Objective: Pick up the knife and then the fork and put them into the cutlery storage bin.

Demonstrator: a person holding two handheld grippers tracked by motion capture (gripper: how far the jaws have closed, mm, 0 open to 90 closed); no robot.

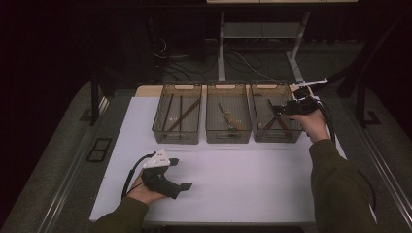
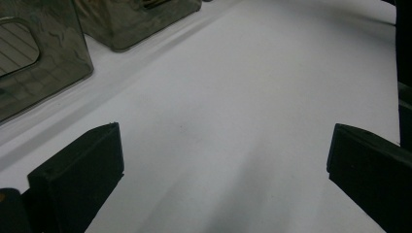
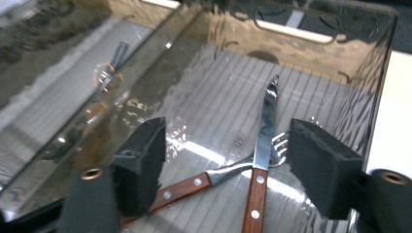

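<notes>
Three smoky clear bins are lined up at the far edge of a white surface (image 1: 233,170) in a dark room; no label or writing can be read on anything. The right bin (image 1: 276,136) serves as the landmark. Above it, the right claw (image 3: 226,165) is held by a hand, its jaws spread with nothing pressed between the pads. Beneath that gap, on the ribbed floor of the right bin, a wood-handled knife (image 3: 260,160) is laid across a wood-handled fork (image 3: 194,184), the two touching. The middle bin (image 1: 228,121) sits just beside the landmark, the left bin (image 1: 177,121) beyond it. Well apart from the right bin, near the front left of the surface, the left claw (image 2: 223,160) is held wide open over bare white. Cables and table legs are seen on the floor behind.
</notes>
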